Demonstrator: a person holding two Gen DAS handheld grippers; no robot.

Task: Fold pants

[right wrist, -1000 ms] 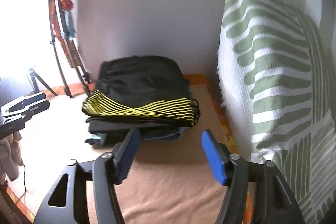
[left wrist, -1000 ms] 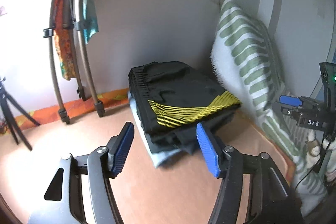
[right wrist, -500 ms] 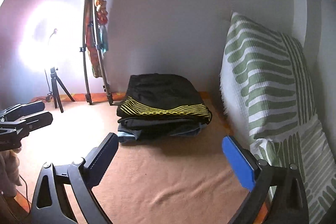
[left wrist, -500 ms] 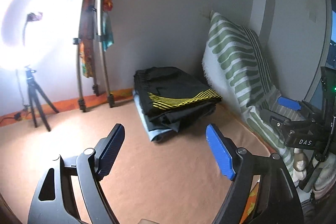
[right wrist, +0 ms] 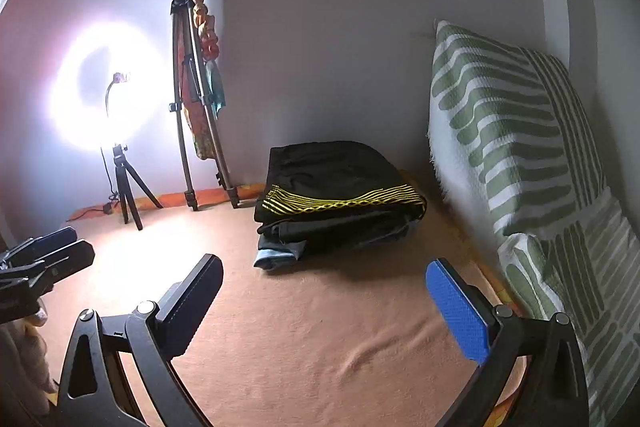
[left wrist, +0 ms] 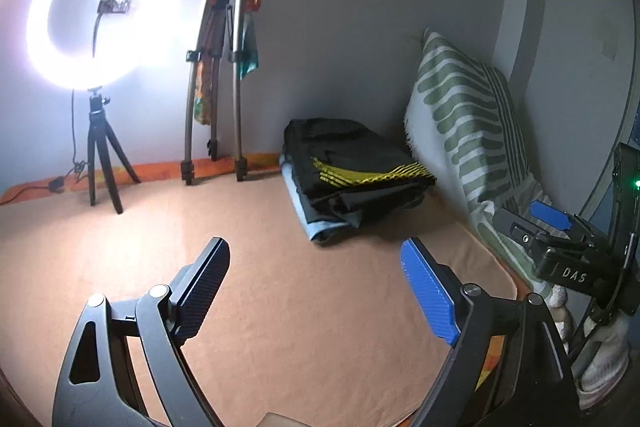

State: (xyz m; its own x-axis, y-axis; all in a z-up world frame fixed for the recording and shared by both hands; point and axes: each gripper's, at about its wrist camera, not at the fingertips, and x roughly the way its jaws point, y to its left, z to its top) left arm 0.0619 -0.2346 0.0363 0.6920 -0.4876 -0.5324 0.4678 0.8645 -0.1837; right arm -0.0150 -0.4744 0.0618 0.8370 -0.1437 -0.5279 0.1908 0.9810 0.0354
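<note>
Folded black pants with yellow stripes point(left wrist: 352, 167) lie on top of a small stack of folded clothes at the far end of the orange-covered bed; the stack also shows in the right wrist view point(right wrist: 336, 191). My left gripper point(left wrist: 316, 287) is open and empty, well back from the stack. My right gripper point(right wrist: 324, 303) is open and empty too, also well back. The right gripper shows at the right edge of the left wrist view point(left wrist: 560, 239), and the left gripper at the left edge of the right wrist view point(right wrist: 40, 263).
A green-and-white striped pillow point(left wrist: 468, 131) leans on the wall right of the stack. A lit ring light on a tripod point(left wrist: 96, 39) and a folded stand with cloth on it point(left wrist: 224, 67) stand at the back left. The orange sheet point(right wrist: 320, 347) lies between me and the stack.
Both grippers have pulled back and away from the stack of clothes and opened wider. The stack stays in place.
</note>
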